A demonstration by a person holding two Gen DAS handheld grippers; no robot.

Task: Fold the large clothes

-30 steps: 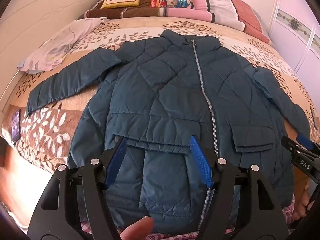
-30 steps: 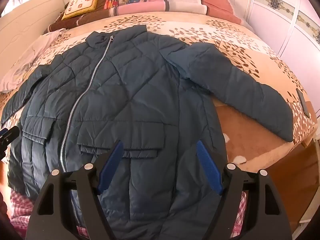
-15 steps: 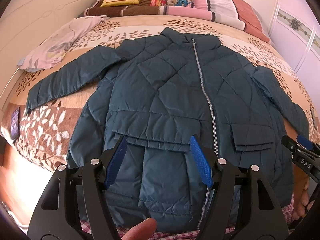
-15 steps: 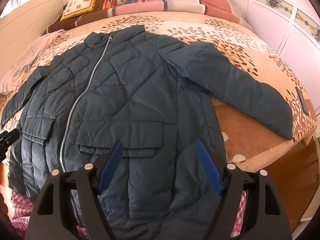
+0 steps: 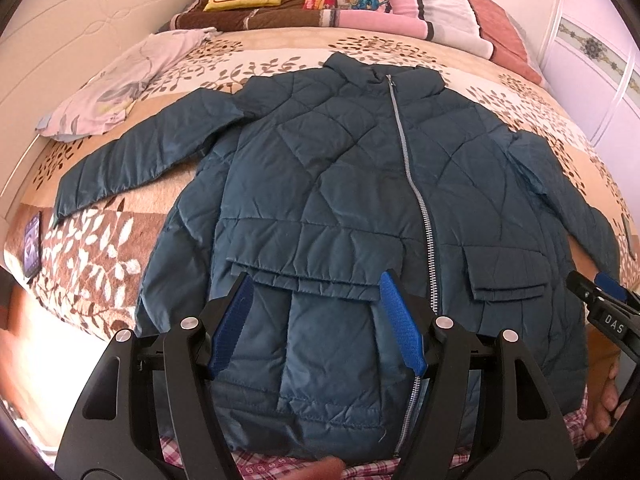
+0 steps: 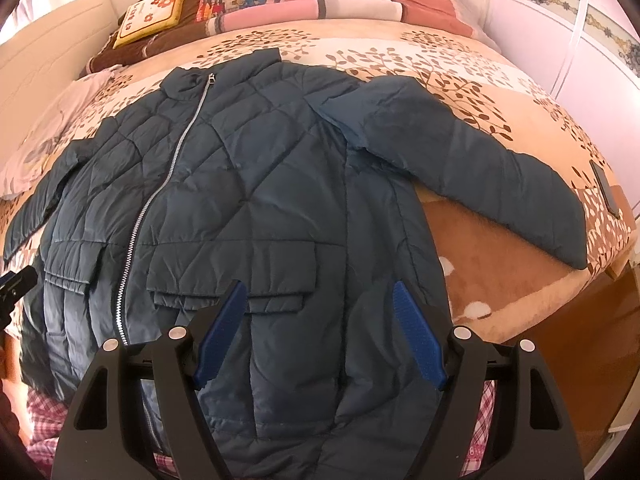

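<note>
Bed [image 5: 280, 56] with a plush leaf-print blanket, cream and brown; striped and patchwork pillows [image 5: 400, 4] stacked at the headboard. Quilted teal puffer jacket [image 5: 340, 184] lies front-up across the blanket, silver zipper [image 5: 412, 184] closed, both sleeves spread out, hem hanging over the near edge. Diamond stitching up top, flap pockets [image 6: 232, 268] lower down, fabric slightly glossy. Left gripper [image 5: 316, 320] wide open above the hem, nothing between its ribbed blue pads [image 5: 400, 324]. Right gripper [image 6: 320, 332] also wide open over the other pocket side, empty. Crumpled pale floral cloth [image 5: 120, 84] lies by the left sleeve.
</note>
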